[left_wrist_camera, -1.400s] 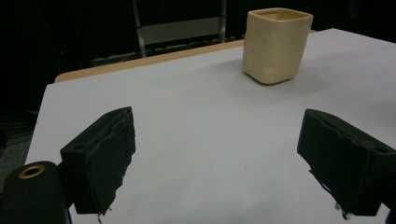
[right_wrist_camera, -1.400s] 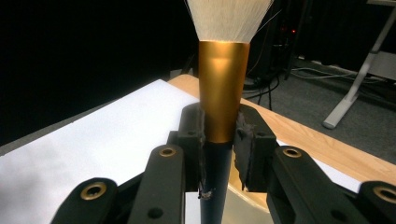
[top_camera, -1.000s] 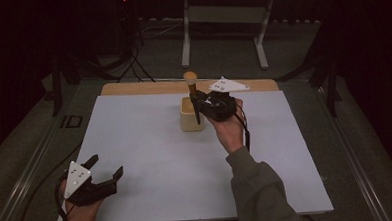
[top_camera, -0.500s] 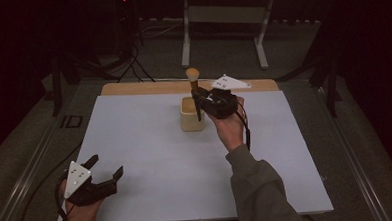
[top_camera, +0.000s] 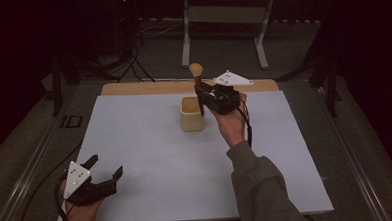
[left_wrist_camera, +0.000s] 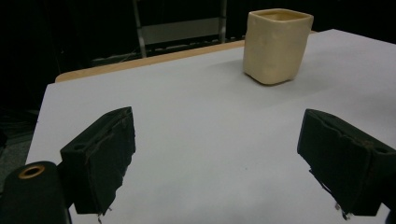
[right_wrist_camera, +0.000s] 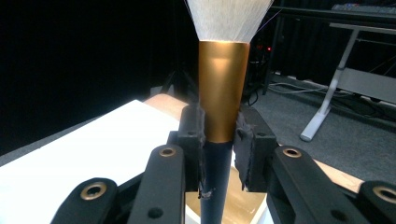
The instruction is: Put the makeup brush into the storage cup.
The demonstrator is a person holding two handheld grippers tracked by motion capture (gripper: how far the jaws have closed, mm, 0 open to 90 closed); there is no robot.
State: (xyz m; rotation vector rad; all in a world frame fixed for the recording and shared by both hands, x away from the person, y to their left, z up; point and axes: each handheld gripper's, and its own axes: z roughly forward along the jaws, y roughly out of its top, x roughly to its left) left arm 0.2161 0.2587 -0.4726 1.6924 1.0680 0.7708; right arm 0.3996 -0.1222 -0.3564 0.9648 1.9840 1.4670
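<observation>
Raised slightly since the earlier frame, the right gripper (top_camera: 202, 96) clamps the upright makeup brush with gold ferrule and black handle (right_wrist_camera: 221, 98), its lower end above the cream square ceramic cup (top_camera: 192, 113) on the white table sheet (top_camera: 161, 162); left gripper (top_camera: 102, 170), jaws spread and empty, rests at the near left corner

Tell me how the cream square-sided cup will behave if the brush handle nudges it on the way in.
The cream square-sided cup stands taller than its base is wide, so a high nudge would probably tip it. Its thick walls suggest some weight, which may resist light contact. On the smooth white tabletop it could slide. The right gripper holds the gold-and-black brush upright above it.
</observation>
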